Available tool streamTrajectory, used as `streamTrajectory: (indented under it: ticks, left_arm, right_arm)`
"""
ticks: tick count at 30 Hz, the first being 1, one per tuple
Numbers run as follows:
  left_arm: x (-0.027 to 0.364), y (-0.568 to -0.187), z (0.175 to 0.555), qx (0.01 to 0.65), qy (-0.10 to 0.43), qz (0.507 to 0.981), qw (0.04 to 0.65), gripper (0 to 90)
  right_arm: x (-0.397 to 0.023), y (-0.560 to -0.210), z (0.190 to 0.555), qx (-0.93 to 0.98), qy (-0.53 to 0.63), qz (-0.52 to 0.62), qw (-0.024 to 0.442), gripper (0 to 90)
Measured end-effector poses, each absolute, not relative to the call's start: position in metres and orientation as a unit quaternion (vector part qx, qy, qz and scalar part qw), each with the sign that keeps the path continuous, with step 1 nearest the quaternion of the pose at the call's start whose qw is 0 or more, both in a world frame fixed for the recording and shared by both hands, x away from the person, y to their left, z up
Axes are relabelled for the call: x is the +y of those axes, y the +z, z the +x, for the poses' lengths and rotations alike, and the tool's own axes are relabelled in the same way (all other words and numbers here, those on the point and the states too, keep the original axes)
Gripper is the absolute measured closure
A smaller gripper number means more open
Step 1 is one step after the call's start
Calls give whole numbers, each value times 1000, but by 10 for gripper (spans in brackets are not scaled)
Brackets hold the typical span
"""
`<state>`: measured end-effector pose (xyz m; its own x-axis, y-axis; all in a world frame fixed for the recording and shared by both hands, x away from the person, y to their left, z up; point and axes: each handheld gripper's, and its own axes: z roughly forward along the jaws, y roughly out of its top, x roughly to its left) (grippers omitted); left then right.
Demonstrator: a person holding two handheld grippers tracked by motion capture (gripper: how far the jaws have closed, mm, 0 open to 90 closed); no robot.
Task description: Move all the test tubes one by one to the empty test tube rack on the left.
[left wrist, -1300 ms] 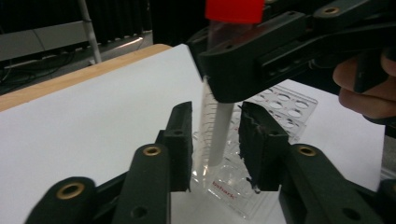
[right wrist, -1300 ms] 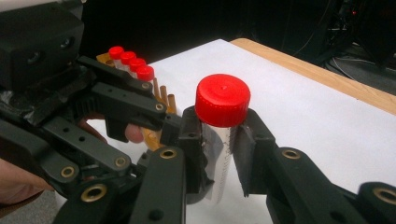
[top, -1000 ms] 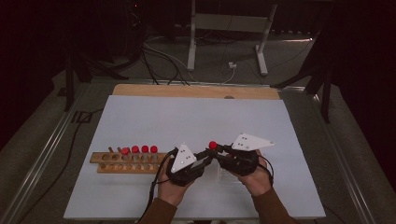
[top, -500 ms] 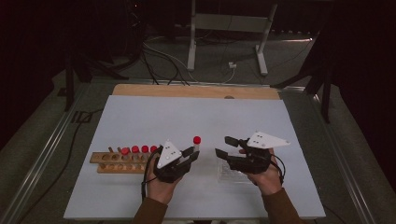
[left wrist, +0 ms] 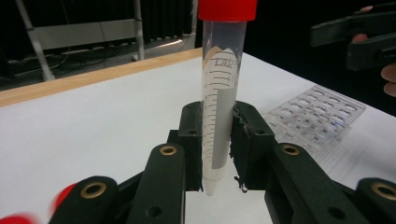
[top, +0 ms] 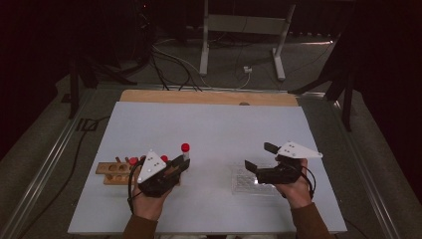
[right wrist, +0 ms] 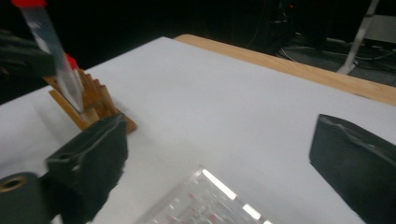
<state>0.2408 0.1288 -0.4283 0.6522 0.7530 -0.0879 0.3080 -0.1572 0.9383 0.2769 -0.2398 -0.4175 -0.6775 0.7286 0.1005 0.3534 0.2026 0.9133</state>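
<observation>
tube [left wrist: 219, 98] stands clamped in left gripper [left wrist: 218, 140], right gripper [top: 260, 158] agape.

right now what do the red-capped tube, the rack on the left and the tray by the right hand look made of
Red-capped tube: seemingly clear plastic, see-through wall with printed scale marks, glossy red cap.
Rack: looks like bare wood, matte tan with drilled round holes.
Tray: probably clear hard plastic, transparent with a grid of wells and shiny glints.

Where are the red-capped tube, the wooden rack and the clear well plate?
red-capped tube [left wrist: 219, 102], left gripper view, graduated wall.
wooden rack [top: 113, 173], high view, top board with holes.
clear well plate [left wrist: 322, 114], left gripper view, wells.
</observation>
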Motion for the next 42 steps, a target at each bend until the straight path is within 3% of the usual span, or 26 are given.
streamTrajectory:
  ticks: [15, 42]
  left_arm:
    - [173, -421, 228, 375, 222, 714, 548, 757]
    - [247, -422, 211, 426, 252, 686, 533, 756]
  right_arm:
    - [-269, -424, 275, 744, 510, 384, 197, 0]
    - [-279, -423, 274, 739, 511, 390, 204, 0]
